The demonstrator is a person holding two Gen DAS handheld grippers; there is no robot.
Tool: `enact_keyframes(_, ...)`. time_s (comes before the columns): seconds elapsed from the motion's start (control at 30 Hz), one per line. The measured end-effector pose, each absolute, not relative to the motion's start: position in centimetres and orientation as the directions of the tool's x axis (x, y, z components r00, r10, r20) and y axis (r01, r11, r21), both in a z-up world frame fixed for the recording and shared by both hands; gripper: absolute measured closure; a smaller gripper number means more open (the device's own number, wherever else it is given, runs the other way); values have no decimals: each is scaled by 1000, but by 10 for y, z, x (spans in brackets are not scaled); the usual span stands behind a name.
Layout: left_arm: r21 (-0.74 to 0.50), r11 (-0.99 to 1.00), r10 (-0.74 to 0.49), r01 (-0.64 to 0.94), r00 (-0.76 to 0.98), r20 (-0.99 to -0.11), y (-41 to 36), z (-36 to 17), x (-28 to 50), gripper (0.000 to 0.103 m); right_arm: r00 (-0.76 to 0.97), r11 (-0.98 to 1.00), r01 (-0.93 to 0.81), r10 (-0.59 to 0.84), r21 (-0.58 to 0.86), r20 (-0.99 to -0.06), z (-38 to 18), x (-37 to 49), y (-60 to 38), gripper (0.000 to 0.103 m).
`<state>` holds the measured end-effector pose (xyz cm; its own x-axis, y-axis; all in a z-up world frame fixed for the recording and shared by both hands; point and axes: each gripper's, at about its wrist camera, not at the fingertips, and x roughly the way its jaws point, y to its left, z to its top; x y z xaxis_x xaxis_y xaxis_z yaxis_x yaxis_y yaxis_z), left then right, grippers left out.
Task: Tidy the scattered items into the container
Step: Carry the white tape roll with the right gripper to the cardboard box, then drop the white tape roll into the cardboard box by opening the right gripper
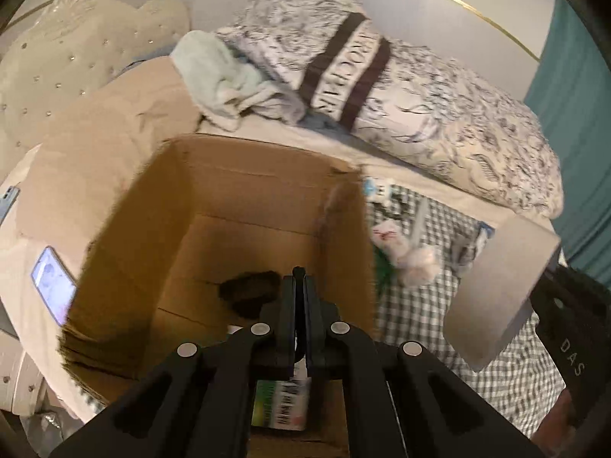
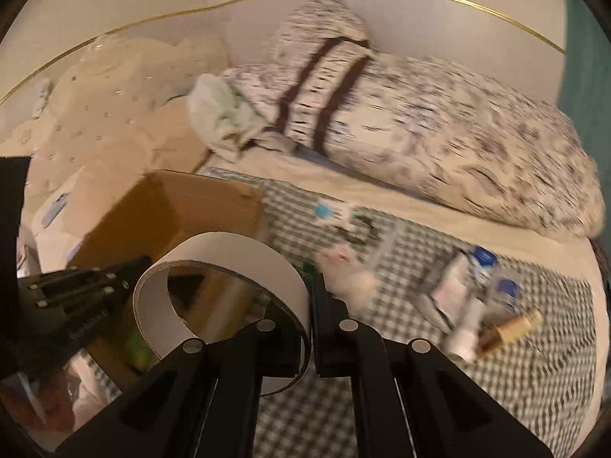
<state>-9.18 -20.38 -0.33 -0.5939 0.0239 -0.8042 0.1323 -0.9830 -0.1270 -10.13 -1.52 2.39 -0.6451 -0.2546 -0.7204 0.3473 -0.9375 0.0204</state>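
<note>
Two tools: left tool (image 1: pixel 299 278), right tool (image 2: pixel 311 286) gripping one tape roll (image 2: pixel 229 263), one box (image 1: pixel 229 198)

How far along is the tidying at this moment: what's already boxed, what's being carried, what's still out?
Done: a dark item lies in the cardboard box. In hand: the right gripper pinches the wall of a white tape ring; the left gripper, over the box, grips a barcoded packet. Left: bottles and tubes, a pink fluffy item and more on the checked cloth.
</note>
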Motion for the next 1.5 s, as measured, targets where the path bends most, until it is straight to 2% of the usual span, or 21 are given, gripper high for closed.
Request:
enact_keyframes(0.3, -93, -978, -27, 188, -550, -834, -241, -30, -101, 100, -600, -896, 443, -308, 13, -738, 4, -128, -99, 99)
enact_keyframes(0.63, -83, -976, -36, 201, -526, -850, -247, -47, -112, 100, -572, -888, 459, -288, -8, -768, -20, -147, -122, 99)
enact_keyframes(0.73, -69, -974, -55, 215, -523, -851, -247, -49, -111, 94, -566, -888, 459, -287, -6, -773, -23, -148, -121, 98)
enact_keyframes(0.77, -66, -973, -61, 220, -523, -850, -248, -49, -111, 81, -566, -888, 459, -287, -7, -773, -23, -147, -121, 94)
enact_keyframes(0.8, -60, -973, -67, 225, -520, -852, -248, -49, -111, 48, -566, -889, 458, -286, -7, -773, -23, -147, -121, 75)
enact_keyframes(0.83, -47, -971, -83, 235, -513, -854, -248, -49, -110, 31, -571, -891, 453, -278, -14, -772, -22, -147, -120, 39)
enact_keyframes(0.87, -31, -968, -104, 248, -513, -852, -248, -48, -109, 21, -585, -896, 443, -267, -26, -766, -21, -146, -119, 24)
enact_keyframes(0.9, -21, -967, -119, 255, -521, -845, -247, -45, -108, 21, -613, -903, 428, -258, -39, -746, -17, -143, -116, 19)
enact_keyframes(0.97, -21, -967, -120, 252, -528, -840, -246, -41, -106, 21, -643, -906, 422, -269, -38, -717, -9, -138, -111, 18)
enact_keyframes(1.4, -13, -968, -133, 252, -553, -822, -216, -12, -90, 21, -669, -924, 380, -311, 48, -676, 24, -125, -58, 18)
enact_keyframes(1.5, -44, -972, -97, 229, -571, -815, -200, -3, -85, 21, -682, -934, 353, -303, 64, -666, 30, -119, -37, 18)
